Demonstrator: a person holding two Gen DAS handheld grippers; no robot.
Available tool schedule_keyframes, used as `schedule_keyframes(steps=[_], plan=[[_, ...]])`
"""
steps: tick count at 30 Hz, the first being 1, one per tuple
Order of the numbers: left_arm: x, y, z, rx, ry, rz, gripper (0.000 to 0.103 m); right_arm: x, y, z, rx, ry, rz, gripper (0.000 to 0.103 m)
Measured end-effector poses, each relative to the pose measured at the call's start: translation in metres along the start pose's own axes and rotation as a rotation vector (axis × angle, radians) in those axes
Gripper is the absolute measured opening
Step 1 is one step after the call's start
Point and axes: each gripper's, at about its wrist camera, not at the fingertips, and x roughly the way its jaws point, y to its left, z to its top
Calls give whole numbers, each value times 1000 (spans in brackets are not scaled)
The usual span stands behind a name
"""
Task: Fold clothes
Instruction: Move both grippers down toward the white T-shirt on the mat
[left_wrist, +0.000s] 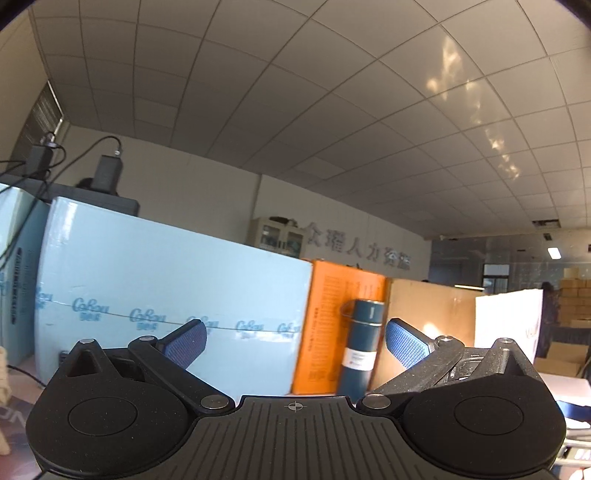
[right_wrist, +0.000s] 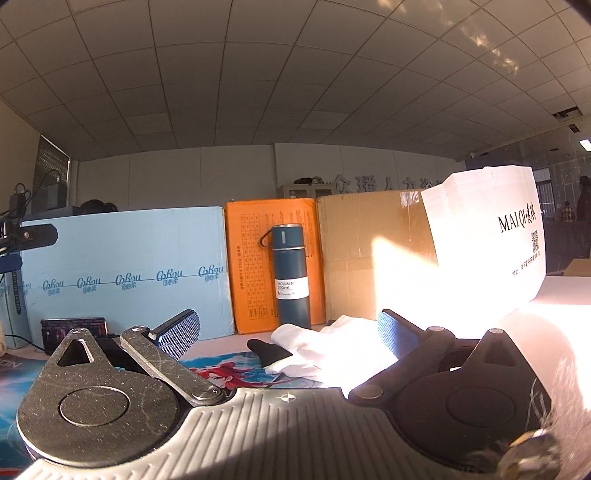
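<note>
One garment shows: a white cloth with a black part, lying rumpled on the table just ahead of the right gripper, in front of the dark blue flask. It looks bunched, not squared, so I judge the folding hardly begun or between steps. The right gripper is spread wide and empty. The left gripper is likewise spread and empty, aimed high at the pale blue box and ceiling; no garment appears in its view.
</note>
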Motion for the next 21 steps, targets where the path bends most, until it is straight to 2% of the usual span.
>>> schedule_keyframes(steps=[7, 10, 13, 17, 20, 21], plan=[[65, -25, 8, -166, 64, -170, 103, 12, -23, 8, 46, 27, -65, 103], [107, -31, 4, -294, 166, -249, 103, 23, -33, 18, 44, 23, -82, 103], [149, -34, -9, -423, 284, -295, 103, 39, -42, 30, 41, 26, -101, 103], [209, -25, -50, -616, 482, -400, 103, 67, -54, 42, 67, 76, -108, 103], [238, -19, -91, -722, 615, -333, 103, 94, -59, 44, 67, 150, -117, 103], [243, -15, -103, -766, 637, -311, 103, 104, -58, 42, 61, 180, -113, 103]])
